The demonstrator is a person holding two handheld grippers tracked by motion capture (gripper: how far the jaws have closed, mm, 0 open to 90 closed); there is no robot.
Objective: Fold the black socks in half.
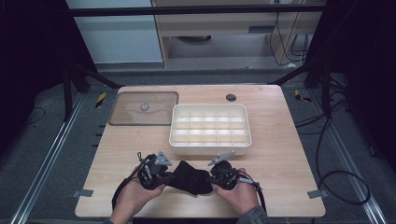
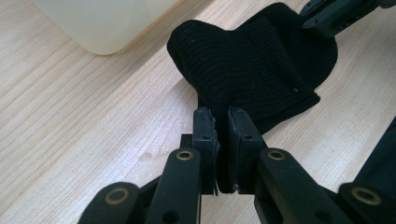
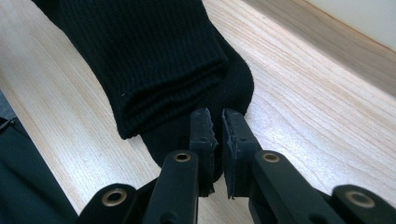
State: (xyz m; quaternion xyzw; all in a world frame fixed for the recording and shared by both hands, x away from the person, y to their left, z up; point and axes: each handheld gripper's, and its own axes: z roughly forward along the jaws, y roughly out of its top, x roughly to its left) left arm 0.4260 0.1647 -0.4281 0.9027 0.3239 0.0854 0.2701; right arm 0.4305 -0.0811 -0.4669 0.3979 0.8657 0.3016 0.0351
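Observation:
A black ribbed sock (image 1: 190, 179) lies folded on the wooden table (image 1: 285, 158) near its front edge, between a person's two hands. My left gripper (image 1: 169, 177) is shut on the sock's left end. In the left gripper view the fabric (image 2: 252, 60) is pinched between the pads of that gripper (image 2: 222, 119). My right gripper (image 1: 212, 179) meets the sock from the right. In the right gripper view its jaws (image 3: 217, 119) stand nearly together on the lower layer of the sock (image 3: 149, 56). A folded cuff lies just beyond the jaws.
A white tray (image 1: 210, 145) divided into several compartments stands just behind the sock. A clear lid (image 1: 144, 108) lies flat at the back left. A small round grommet (image 1: 230, 97) sits near the table's far edge. Bare wood lies to either side of the hands.

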